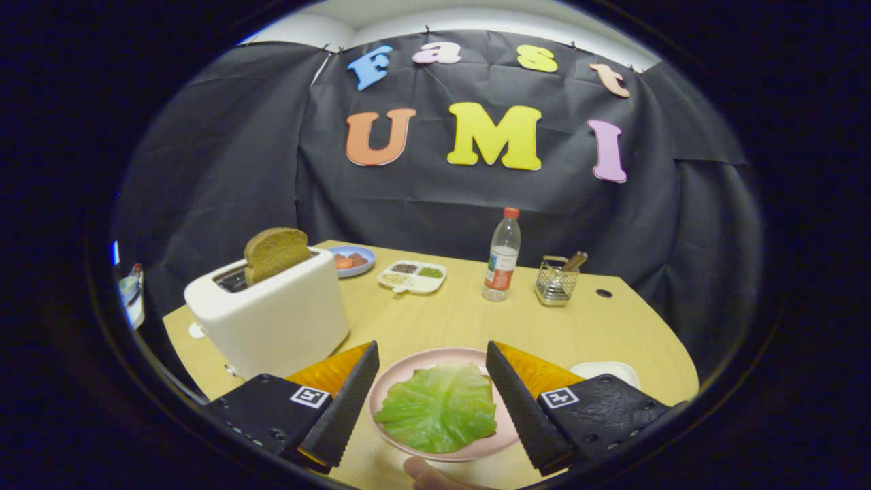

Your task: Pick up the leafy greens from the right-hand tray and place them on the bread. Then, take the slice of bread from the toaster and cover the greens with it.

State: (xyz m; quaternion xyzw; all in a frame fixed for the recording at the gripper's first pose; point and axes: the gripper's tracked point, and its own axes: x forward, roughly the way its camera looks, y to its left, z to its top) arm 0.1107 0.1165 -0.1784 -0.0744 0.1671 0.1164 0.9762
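Bread slice [275, 253] in the toaster [272, 316] is what my coming move turns on, I judge, since the leafy greens [439, 407] already lie on the pink plate [401, 374] between my fingers, covering the bread beneath, of which I see only a thin edge at the leaf's far right. That toaster, the biggest thing on the table [463, 320], stands ahead and to the left of my gripper [431, 391], just beyond the left finger. From its slot the brown slice stands up, rounded top highest, leaning a little to the right, its long axis close to vertical and its broad face turned toward me. I would have to swing left and rise to reach it. My fingers are spread wide on either side of the plate, pinching nothing. The greens look like one pale, crinkled leaf, lying flat. To the right, just past the right finger, sits the small white tray [605, 371]
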